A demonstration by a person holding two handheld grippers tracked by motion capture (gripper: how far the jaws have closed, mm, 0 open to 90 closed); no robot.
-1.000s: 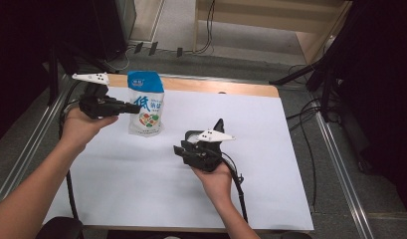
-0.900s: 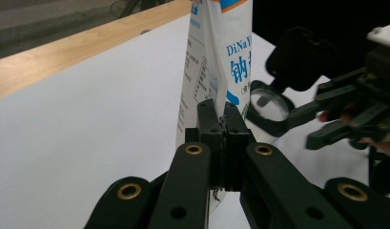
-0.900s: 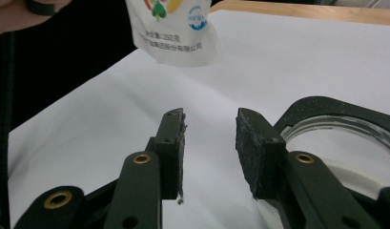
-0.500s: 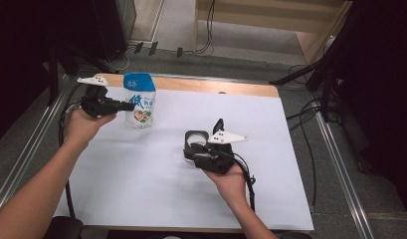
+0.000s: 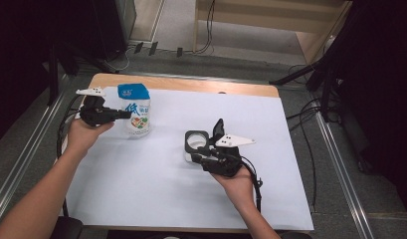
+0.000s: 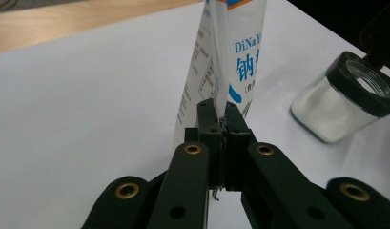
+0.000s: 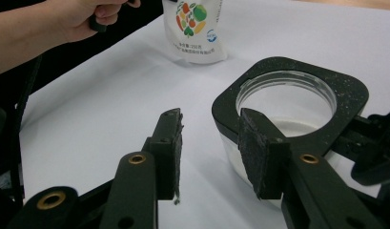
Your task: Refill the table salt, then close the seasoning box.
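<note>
Standing upright near the table's far-left edge, the salt pouch [image 5: 135, 110] is pinched at its side seam by the left gripper [image 6: 220, 125], while the right gripper [image 7: 209, 157], jaws spread, sits just beside the open jar [image 7: 288, 102].

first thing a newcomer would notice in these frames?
Probably the blue-and-white pouch standing upright at the table's far left, its edge pinched by the shut left gripper. Next, the clear jar with a black square collar mid-table, lid flipped open, beside the open right gripper, whose jaws hold nothing.
</note>
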